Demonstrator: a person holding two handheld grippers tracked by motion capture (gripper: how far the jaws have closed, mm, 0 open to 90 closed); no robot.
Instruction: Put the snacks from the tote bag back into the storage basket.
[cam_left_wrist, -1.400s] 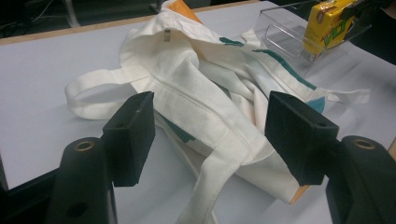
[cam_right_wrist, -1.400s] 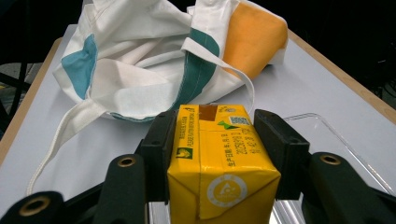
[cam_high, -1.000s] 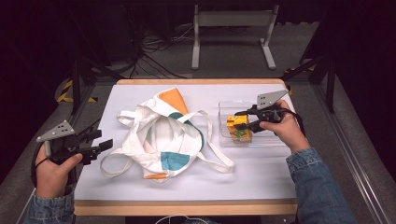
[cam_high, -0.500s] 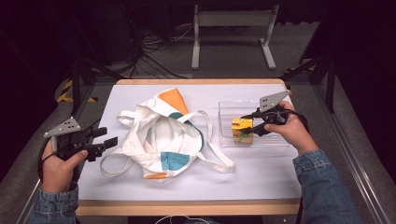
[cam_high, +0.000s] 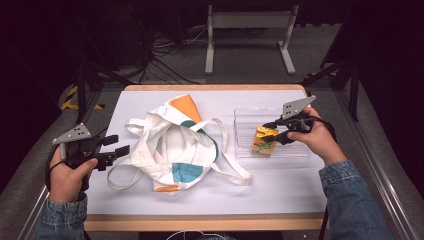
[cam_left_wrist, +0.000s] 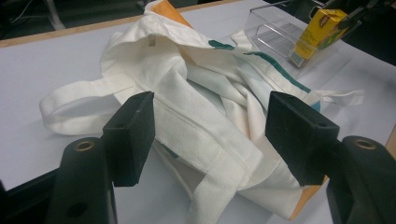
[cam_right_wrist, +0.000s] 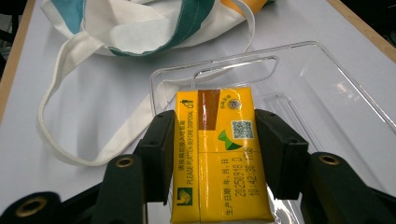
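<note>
Here, the left gripper (cam_high: 114, 152) hovers with jaws apart beside a crumpled white tote bag (cam_high: 172, 147) on the table (cam_high: 280, 185); at right, the right gripper (cam_high: 269, 132) clamps a yellow drink carton (cam_high: 263, 140) over a clear plastic tray (cam_high: 245, 125).

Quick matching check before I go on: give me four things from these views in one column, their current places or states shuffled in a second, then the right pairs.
1. yellow carton
2. cloth bag
3. clear tray
4. left gripper

a. lies crumpled at the middle of the table
b. jaws open, at the bag's left edge
c. clamped between the right gripper's jaws
d. sits at the right of the table, beside the bag

Pairs: 1-c, 2-a, 3-d, 4-b
</note>
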